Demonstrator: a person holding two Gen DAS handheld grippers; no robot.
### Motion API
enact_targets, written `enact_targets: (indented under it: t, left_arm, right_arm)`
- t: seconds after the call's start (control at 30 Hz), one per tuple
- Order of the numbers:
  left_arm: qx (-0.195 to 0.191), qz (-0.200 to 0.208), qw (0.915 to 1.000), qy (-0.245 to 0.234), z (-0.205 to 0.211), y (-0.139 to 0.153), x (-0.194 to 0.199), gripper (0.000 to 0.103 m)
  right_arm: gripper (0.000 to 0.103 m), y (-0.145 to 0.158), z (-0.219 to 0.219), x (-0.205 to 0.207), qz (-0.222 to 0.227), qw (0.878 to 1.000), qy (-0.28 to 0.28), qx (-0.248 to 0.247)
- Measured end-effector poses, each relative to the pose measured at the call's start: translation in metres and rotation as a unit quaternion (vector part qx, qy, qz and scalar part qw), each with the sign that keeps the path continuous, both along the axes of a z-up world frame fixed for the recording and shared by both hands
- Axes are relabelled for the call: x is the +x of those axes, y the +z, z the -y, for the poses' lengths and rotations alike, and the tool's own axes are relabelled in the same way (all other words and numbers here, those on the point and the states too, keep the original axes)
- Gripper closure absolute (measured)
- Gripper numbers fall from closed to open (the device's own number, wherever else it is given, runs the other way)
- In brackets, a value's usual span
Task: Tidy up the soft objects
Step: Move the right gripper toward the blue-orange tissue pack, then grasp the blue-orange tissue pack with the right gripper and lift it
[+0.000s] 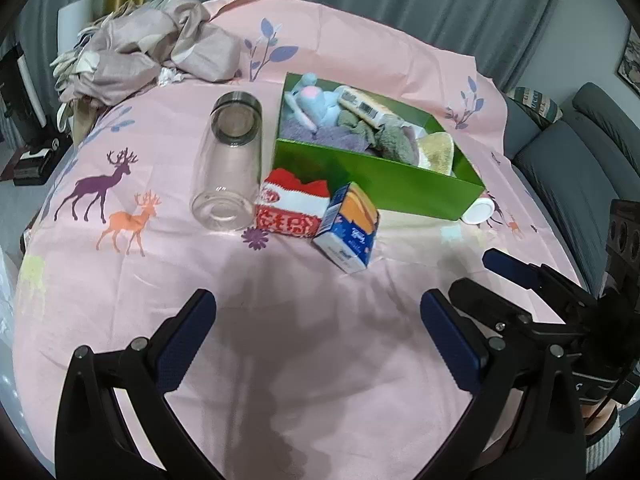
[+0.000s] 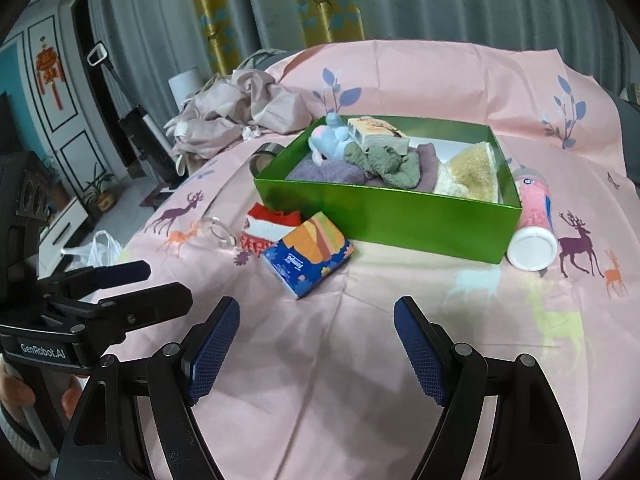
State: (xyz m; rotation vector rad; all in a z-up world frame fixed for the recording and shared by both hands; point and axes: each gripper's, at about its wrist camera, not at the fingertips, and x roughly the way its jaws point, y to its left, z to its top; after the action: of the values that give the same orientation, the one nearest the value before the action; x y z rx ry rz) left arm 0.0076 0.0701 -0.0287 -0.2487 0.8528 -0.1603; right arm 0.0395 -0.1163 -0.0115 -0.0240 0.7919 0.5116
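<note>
A green box [image 1: 372, 178] [image 2: 384, 216] sits on the pink deer-print cloth and holds a blue plush toy [image 1: 316, 100] [image 2: 334, 138], green and purple cloths, a yellow towel [image 2: 472, 172] and a tissue pack [image 2: 378, 132]. In front of it lie a red-and-white sock [image 1: 294, 208] [image 2: 272, 228] and a blue-orange tissue pack [image 1: 348, 228] [image 2: 308, 258]. My left gripper [image 1: 318, 320] is open and empty, nearer than these. My right gripper [image 2: 316, 340] is open and empty, also short of the tissue pack. Each gripper shows at the edge of the other's view.
A clear glass jar [image 1: 228, 164] lies on its side left of the sock. A pink-and-white bottle [image 2: 532, 220] lies at the box's right end. Crumpled beige cloth [image 1: 148, 52] is heaped at the far left. A grey sofa [image 1: 580, 152] stands to the right.
</note>
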Motion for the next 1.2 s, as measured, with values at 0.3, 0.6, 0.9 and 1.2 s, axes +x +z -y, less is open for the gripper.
enact_targets:
  t: [0.3, 0.6, 0.9, 1.2]
  left_arm:
    - [-0.039, -0.027, 0.9985, 0.029, -0.026, -0.028, 0.001, 0.001]
    - [-0.081, -0.031, 0.9963, 0.003, -0.024, -0.043, 0.021, 0.001]
    - [-0.066, -0.036, 0.9971, -0.014, -0.002, -0.039, 0.07, 0.031]
    - [-0.055, -0.042, 0.9965, -0.047, 0.014, -0.044, 0.091, 0.055]
  right_arm:
    - [0.023, -0.016, -0.006, 0.001, -0.003, 0.999, 0.016, -0.028]
    - [0.023, -0.038, -0.031, 0.015, -0.02, 0.995, 0.084, -0.049]
    - [0.023, -0.056, -0.041, 0.05, -0.031, 0.994, 0.095, -0.05]
    - [0.023, -0.069, -0.057, 0.076, -0.057, 0.989, 0.127, -0.04]
